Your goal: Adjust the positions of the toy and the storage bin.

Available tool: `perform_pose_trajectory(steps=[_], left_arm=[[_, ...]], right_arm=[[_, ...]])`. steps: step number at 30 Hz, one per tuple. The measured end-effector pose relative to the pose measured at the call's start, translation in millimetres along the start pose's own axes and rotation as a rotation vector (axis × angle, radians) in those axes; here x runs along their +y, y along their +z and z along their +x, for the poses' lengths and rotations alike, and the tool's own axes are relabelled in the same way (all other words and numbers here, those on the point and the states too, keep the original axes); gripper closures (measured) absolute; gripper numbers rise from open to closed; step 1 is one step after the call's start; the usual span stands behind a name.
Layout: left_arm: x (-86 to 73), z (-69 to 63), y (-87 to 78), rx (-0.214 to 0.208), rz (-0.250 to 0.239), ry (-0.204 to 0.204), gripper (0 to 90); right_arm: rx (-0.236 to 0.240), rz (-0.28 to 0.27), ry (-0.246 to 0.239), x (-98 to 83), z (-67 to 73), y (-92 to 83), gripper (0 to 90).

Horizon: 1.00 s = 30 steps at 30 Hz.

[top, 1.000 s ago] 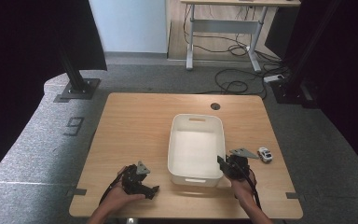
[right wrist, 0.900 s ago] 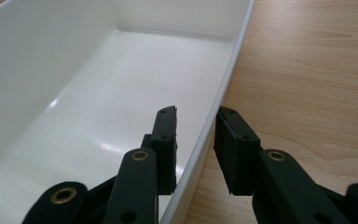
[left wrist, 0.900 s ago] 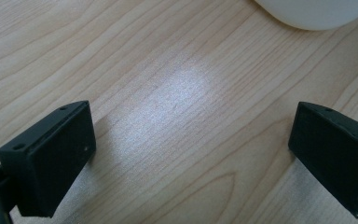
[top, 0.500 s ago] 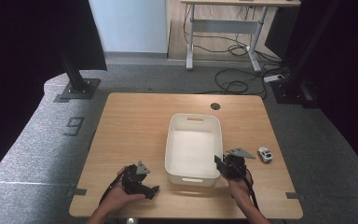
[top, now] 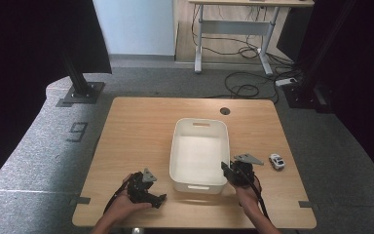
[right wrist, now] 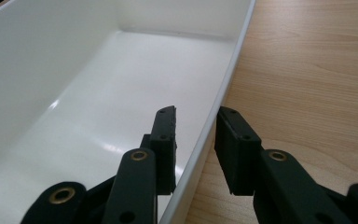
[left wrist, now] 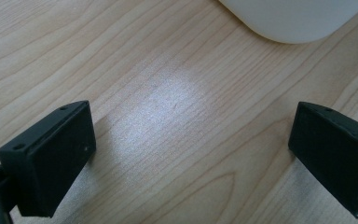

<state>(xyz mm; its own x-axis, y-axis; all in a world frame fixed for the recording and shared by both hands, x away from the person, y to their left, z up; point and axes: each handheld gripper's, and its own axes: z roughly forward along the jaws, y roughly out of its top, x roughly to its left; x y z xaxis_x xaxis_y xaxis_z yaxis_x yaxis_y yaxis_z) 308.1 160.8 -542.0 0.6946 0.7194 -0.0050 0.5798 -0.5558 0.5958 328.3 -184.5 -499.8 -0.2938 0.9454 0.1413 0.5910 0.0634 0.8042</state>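
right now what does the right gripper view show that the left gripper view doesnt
Right gripper view: the white bin's empty inside, with the right gripper shut on its side wall, one jaw inside, one outside. Left gripper view: the left gripper open over bare wood, plus the bin's rounded outer corner. Both share the bin and the wooden table.

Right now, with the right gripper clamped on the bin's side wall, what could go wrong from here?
The right gripper pinches just the thin right wall of the white bin near one corner, so the bin may swivel or slip free if dragged or lifted. The toy car sits close to that hand on the table; a swing to the right could knock it. The left gripper rests open beside the bin, giving no support.
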Motion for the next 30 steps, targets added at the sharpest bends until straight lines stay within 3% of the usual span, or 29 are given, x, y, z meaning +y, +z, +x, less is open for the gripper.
perform_pose_trajectory(steps=[24,28,30], left_arm=[[0.0,0.0,-0.1,0.0,0.0,0.0,0.9],[-0.1,0.1,-0.1,-0.001,0.001,0.001,0.9],[-0.3,0.1,-0.2,-0.002,0.0,0.002,1.0]], right_arm=[[0.022,-0.005,-0.001,1.6,3.1,4.7,67.8],[0.03,-0.015,-0.007,0.6,1.9,5.0,62.8],[0.044,-0.031,-0.018,-0.5,-1.3,4.3,51.1]])
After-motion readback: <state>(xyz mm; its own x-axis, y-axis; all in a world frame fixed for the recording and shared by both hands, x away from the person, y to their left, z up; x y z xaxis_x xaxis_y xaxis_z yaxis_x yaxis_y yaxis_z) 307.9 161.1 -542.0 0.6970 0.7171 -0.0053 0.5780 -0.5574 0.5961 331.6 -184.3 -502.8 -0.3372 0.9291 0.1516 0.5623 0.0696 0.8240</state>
